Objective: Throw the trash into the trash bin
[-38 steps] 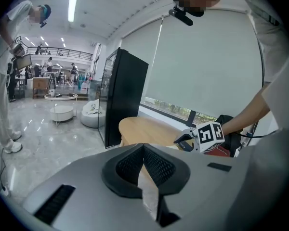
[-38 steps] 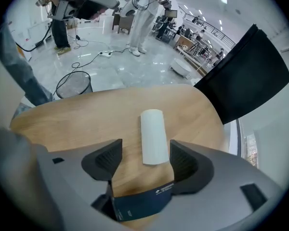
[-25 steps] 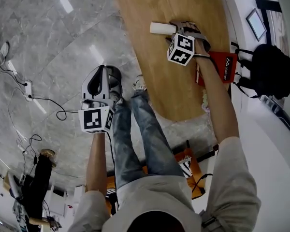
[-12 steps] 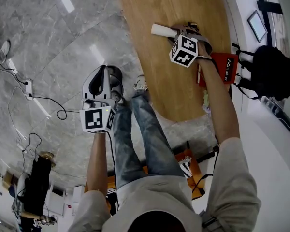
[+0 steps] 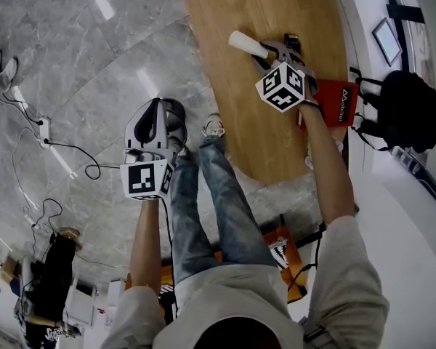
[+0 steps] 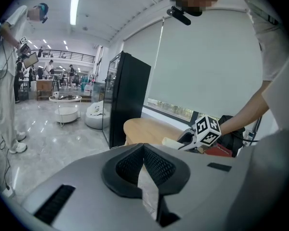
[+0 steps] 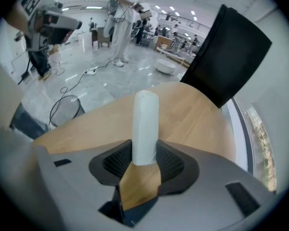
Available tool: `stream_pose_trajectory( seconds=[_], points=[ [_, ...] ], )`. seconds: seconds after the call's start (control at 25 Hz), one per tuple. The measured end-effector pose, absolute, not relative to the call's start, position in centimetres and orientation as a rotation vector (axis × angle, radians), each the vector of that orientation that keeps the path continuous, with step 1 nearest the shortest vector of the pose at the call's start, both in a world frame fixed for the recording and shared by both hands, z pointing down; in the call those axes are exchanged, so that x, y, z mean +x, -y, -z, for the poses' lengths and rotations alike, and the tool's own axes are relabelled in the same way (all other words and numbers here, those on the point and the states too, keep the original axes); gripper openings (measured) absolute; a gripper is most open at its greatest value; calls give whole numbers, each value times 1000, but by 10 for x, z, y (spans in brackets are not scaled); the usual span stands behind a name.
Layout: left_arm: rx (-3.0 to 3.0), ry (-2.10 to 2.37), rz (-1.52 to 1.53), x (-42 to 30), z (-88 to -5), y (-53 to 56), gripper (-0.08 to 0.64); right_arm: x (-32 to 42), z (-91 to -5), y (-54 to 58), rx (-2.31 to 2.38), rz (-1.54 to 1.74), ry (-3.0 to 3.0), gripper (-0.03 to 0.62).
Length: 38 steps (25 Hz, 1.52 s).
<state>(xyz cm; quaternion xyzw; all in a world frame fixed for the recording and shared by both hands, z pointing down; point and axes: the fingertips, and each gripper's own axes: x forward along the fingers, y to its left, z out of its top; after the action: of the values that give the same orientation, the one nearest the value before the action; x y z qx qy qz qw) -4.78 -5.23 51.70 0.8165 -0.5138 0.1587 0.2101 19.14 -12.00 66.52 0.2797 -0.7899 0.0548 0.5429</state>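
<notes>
The trash is a white paper tube [image 5: 245, 44] over the wooden table [image 5: 261, 122]. My right gripper [image 5: 265, 49] is shut on its near end. Its jaws have just been closing with the tube between them. In the right gripper view the tube [image 7: 145, 124] stands up between the black pads [image 7: 114, 161], just above the tabletop [image 7: 86, 124]. My left gripper [image 5: 158, 106] hangs over the grey floor beside the table, shut and empty. In the left gripper view its tips [image 6: 144, 148] meet, and the right gripper [image 6: 202, 131] with the tube [image 6: 171, 142] shows beyond. No bin is clearly in view.
A red box [image 5: 334, 100] lies on the table's right edge, with a black backpack [image 5: 407, 107] beyond it. A tall black cabinet [image 7: 231, 52] stands at the table's far end. Cables [image 5: 65, 151] trail over the floor at left. The person's legs [image 5: 203, 202] are between the grippers.
The right gripper has closed on the tube, rolled, and risen a little, tilting the tube off the table. The left gripper has not moved.
</notes>
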Motion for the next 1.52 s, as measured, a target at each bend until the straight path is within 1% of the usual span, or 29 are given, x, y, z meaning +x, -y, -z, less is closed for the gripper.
stream_pose_trajectory(
  seconds=[0.36, 0.56, 0.68, 0.88, 1.12, 1.52],
  points=[
    [2259, 1454, -419, -56, -511, 48, 17, 181, -615, 128, 1252, -693, 2131, 172],
    [2239, 1491, -402, -66, -509, 42, 17, 167, -586, 119, 1420, -851, 2244, 173],
    [2220, 1524, -390, -78, -507, 38, 17, 148, -572, 109, 1423, -860, 2295, 172],
    [2179, 1599, -375, -105, -502, 26, 17, 102, -558, 95, 1302, -774, 2370, 172],
    [2082, 1738, -359, -156, -498, 3, 17, 24, -538, 80, 1082, -646, 2482, 172],
    [1903, 1919, -328, -246, -494, -52, 17, -94, -532, 22, 775, -638, 2564, 173]
  ],
)
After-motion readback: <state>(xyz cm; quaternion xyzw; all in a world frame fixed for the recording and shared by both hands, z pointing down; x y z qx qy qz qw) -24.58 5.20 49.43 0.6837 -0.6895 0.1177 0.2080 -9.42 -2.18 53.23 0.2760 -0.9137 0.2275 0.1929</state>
